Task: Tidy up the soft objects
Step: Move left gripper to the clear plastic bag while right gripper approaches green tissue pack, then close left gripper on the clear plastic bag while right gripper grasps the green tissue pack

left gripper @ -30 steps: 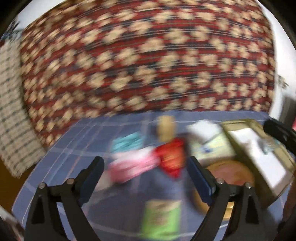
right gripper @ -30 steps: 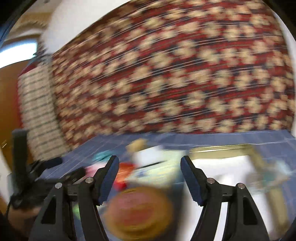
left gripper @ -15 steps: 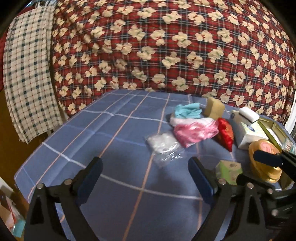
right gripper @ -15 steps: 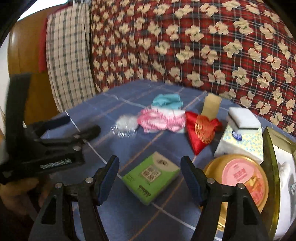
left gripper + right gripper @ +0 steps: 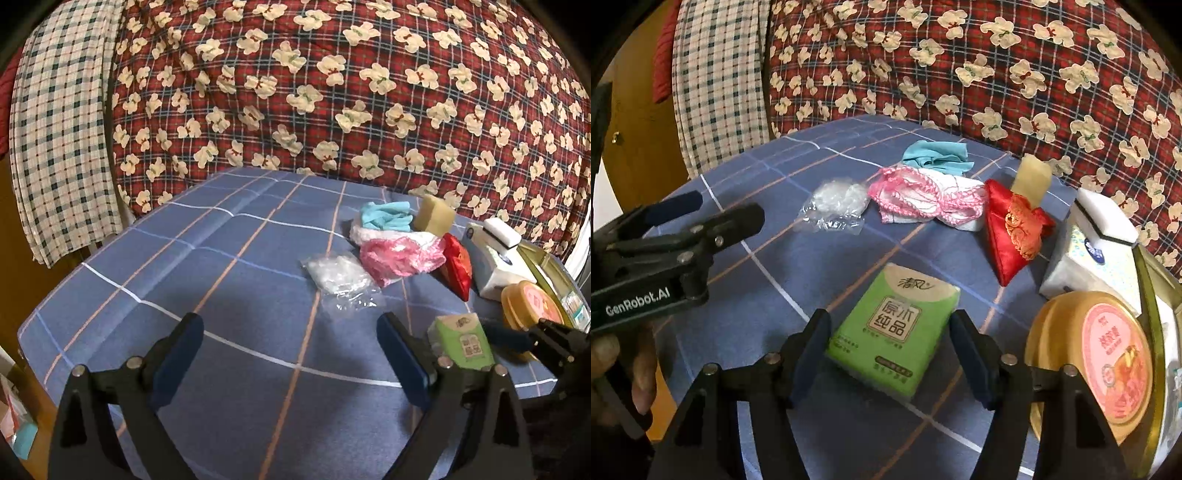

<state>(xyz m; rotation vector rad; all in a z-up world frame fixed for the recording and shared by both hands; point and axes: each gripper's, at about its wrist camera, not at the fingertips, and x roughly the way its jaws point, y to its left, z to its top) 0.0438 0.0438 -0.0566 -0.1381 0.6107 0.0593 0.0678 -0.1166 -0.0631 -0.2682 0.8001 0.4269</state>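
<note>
A green tissue pack (image 5: 892, 332) lies flat on the blue checked cloth (image 5: 768, 173). My right gripper (image 5: 889, 321) straddles it, jaws closing, one finger at each long side; I see no squeeze on the wrap. Beyond it lie a clear plastic bag (image 5: 838, 201), a pink-and-white cloth (image 5: 923, 199), a turquoise cloth (image 5: 936, 157), a red satin pouch (image 5: 1012, 229) and a yellow sponge (image 5: 1032, 181). My left gripper (image 5: 288, 325) hovers open over bare cloth, nothing between its fingers, with the plastic bag (image 5: 340, 277) just ahead and the tissue pack (image 5: 461, 341) to its right.
A white tissue box (image 5: 1089, 266) with a white block on top stands at the right. In front of it sits a round gold tin (image 5: 1100, 362), and a gold-rimmed tray (image 5: 1148, 295) beside that. A red flowered quilt (image 5: 332, 92) rises behind the table.
The right gripper has dropped forward onto the green tissue pack, which now sits between narrower jaws. The left view swung left early on, then stayed almost still.
</note>
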